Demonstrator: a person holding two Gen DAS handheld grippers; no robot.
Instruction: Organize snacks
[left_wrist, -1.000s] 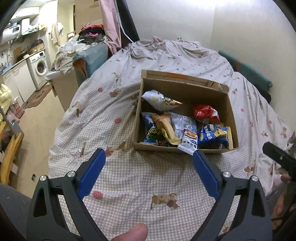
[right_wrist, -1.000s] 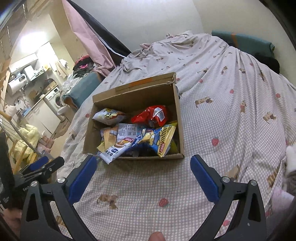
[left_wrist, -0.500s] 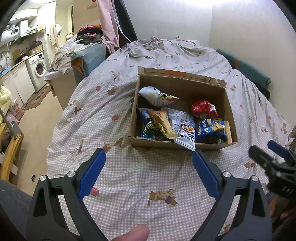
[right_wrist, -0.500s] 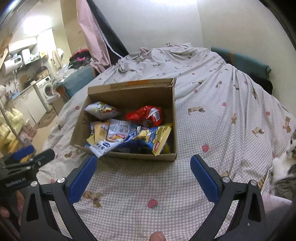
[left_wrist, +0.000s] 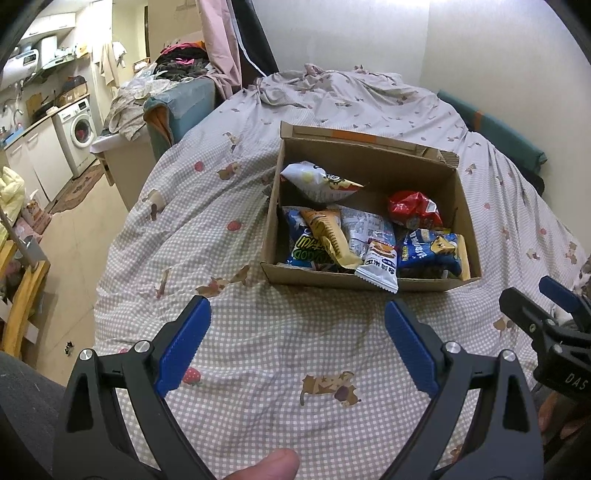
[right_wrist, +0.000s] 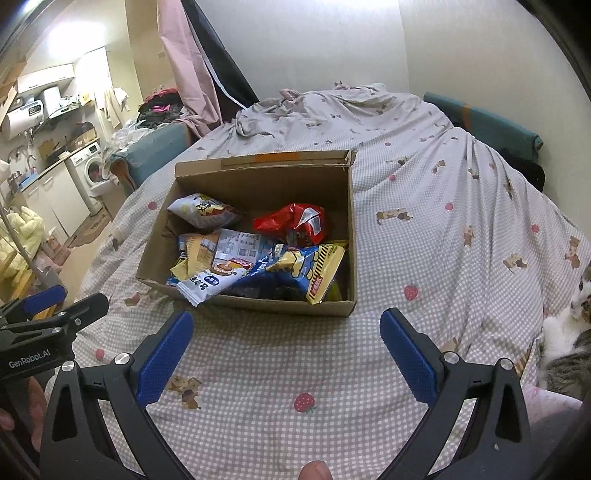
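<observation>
Snack packets (left_wrist: 369, 236), piled loose, inside cardboard box (left_wrist: 365, 282)

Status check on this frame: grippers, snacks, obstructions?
Left gripper and right gripper open, empty. Snack packets in cardboard box, untouched. Cat at right edge.

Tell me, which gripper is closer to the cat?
Right. The right gripper hovers beside the cat at the bed's edge; the left gripper sits farther away, on the right gripper's other side.

Snack-filled cardboard box (right_wrist: 255, 301) beyond the empty right gripper (right_wrist: 286, 332).
</observation>
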